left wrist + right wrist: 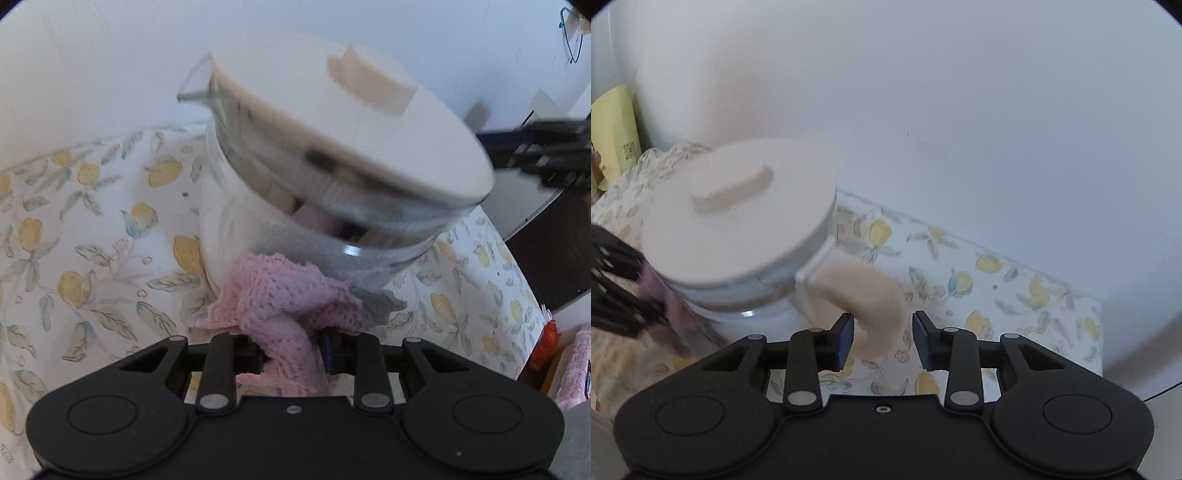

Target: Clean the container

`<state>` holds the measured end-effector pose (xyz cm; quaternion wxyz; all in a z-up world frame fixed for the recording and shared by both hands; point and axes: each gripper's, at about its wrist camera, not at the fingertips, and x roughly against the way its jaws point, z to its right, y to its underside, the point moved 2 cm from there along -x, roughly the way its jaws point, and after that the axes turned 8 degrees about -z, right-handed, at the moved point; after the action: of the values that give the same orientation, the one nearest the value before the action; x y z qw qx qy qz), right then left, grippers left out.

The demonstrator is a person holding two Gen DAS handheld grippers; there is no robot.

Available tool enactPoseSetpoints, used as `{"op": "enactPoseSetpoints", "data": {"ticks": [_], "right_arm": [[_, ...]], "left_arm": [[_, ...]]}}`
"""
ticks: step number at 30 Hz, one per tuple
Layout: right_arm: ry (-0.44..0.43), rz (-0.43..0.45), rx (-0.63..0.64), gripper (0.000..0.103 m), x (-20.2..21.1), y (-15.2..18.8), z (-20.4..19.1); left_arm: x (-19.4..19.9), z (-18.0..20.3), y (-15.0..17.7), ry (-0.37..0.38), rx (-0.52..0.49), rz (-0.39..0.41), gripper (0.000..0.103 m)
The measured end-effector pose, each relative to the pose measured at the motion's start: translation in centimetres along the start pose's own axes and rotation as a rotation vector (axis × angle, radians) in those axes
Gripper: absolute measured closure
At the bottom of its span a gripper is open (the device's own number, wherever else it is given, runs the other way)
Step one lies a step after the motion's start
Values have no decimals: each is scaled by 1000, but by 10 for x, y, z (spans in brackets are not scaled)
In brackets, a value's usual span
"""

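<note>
The clear container point(295, 221), capped by a white lid point(354, 122), stands tilted on the lemon-print tablecloth point(92, 258) by the white wall point(960, 92). The left gripper point(293, 354) pinches a pink knitted cloth point(280, 295) against the container's lower side. The right gripper point(882, 341) has its jaws parted, the pale handle point(871, 306) lying between the pads (seemingly untouched; the picture is blurred here).

Lidded jug point(332, 192) on the tablecloth point(92, 258) before the wall point(110, 55); cloth point(291, 302) against its near side.
</note>
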<state>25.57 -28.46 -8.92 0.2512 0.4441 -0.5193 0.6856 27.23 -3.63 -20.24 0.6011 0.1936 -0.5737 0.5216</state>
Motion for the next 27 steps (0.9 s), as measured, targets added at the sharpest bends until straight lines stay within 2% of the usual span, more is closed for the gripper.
{"op": "enactPoseSetpoints", "data": {"ticks": [2, 3, 8, 12, 15, 16, 19, 23, 27], "right_arm": [[2, -17, -21, 60, 5, -8, 1], [-8, -34, -74, 59, 9, -14, 5], [-57, -140, -455, 55, 19, -42, 21], [-58, -179, -705, 55, 17, -57, 27], [-88, -261, -998, 56, 10, -59, 35], [-87, -267, -1024, 56, 11, -56, 33], [-13, -275, -1129, 56, 6, -54, 22], [25, -341, -1325, 56, -3, -42, 16], [9, -361, -1496, 56, -12, -32, 18]], "left_arm": [[-5, 0, 0, 0, -12, -9, 77], [-7, 0, 1, -2, -18, -14, 77], [-14, -5, 1, 21, -6, -30, 77], [-16, -5, -1, 28, -20, -44, 77], [-16, -4, -2, 22, -48, -49, 77], [-16, -4, -3, 24, -48, -51, 77], [-17, -5, -3, 30, -62, -52, 77], [-18, -5, -5, 35, -83, -57, 77], [-19, -5, -5, 36, -100, -52, 77]]}}
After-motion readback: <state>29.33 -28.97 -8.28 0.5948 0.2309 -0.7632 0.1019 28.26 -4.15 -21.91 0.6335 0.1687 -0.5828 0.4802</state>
